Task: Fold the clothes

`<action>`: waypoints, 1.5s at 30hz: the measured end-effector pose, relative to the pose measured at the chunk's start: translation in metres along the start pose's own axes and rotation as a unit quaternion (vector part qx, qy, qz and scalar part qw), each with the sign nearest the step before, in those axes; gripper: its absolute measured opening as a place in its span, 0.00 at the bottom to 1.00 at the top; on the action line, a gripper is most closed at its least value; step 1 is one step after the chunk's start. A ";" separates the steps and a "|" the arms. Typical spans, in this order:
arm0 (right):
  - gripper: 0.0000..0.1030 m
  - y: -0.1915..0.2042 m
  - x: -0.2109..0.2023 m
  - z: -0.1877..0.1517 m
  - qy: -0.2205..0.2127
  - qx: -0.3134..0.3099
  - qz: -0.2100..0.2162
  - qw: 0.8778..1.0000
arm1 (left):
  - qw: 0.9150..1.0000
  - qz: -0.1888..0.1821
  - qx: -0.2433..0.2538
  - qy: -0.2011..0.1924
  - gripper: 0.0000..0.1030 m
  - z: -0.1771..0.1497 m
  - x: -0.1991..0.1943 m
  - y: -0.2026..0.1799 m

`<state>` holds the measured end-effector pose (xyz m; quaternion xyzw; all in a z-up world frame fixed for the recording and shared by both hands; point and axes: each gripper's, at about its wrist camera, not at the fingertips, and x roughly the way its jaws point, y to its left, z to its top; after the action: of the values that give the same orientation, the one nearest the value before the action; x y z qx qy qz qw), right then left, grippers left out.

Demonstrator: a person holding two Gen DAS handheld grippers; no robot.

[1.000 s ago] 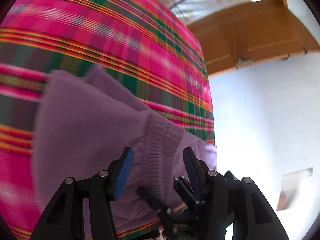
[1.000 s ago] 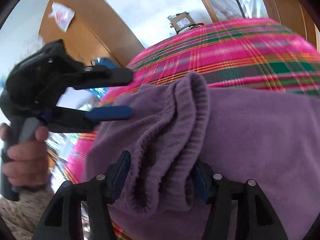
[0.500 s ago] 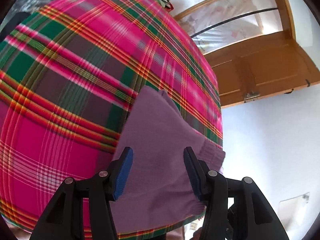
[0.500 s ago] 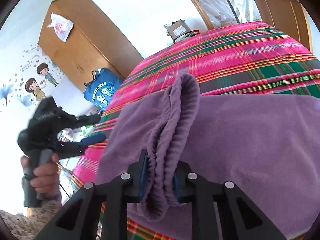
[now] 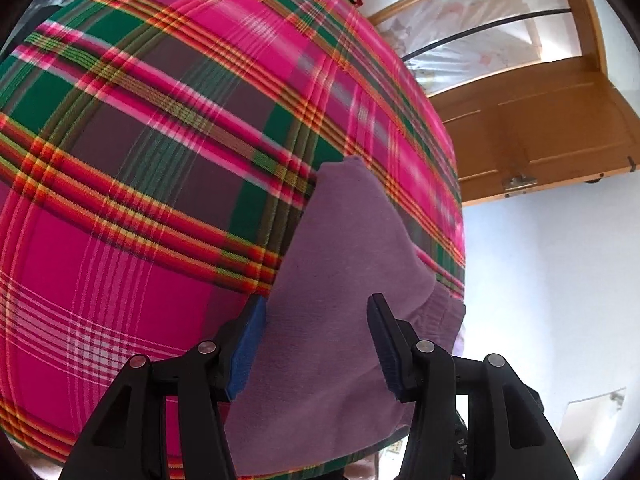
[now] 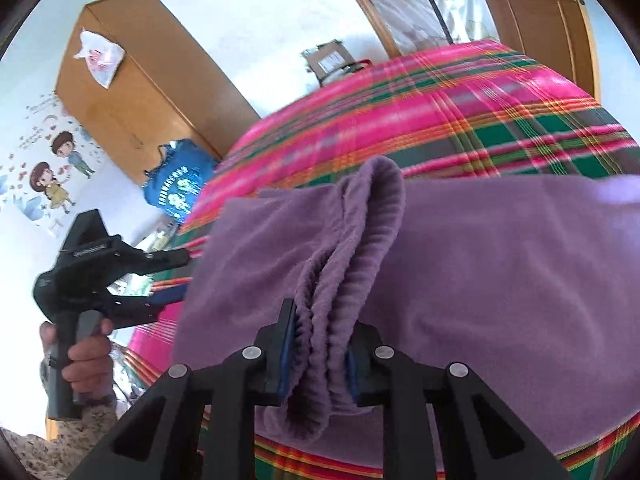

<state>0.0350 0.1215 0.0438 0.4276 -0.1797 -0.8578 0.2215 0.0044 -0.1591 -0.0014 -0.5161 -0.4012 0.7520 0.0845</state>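
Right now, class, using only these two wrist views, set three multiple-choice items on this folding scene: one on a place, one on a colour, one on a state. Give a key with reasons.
1. Where does the purple garment lie?
A. on the plaid bedcover
B. on the floor
C. in the wardrobe

2. What colour is the bag by the wardrobe?
A. yellow
B. blue
C. white

3. What is the right claw doing?
A. hanging open in the air
B. gripping a hanger
C. pinching the garment's ribbed edge

Key: 1 A, plaid shows all around the garment; 2 B, it is plainly blue; 3 C, the ribbed fold sits squeezed between its pads.

Black plastic gripper frames w/ silver screws, blue pads; floral-print sleeve.
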 end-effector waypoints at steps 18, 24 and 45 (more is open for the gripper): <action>0.45 0.024 -0.013 -0.016 -0.045 -0.122 -0.162 0.978 | 1.000 0.019 0.006 0.008 0.53 -0.006 0.012 -0.001; 0.45 0.040 -0.028 -0.004 -0.109 -0.152 -0.181 0.965 | 1.000 0.021 0.007 0.004 0.53 -0.007 0.004 0.001; 0.20 0.029 0.017 0.014 0.008 -0.084 -0.108 0.991 | 0.999 0.034 0.012 0.010 0.53 0.002 0.021 -0.011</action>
<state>0.0215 0.0900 0.0550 0.4311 -0.0584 -0.8853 0.1641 -0.0101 -0.1417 -0.0082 -0.5364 -0.3734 0.7538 0.0688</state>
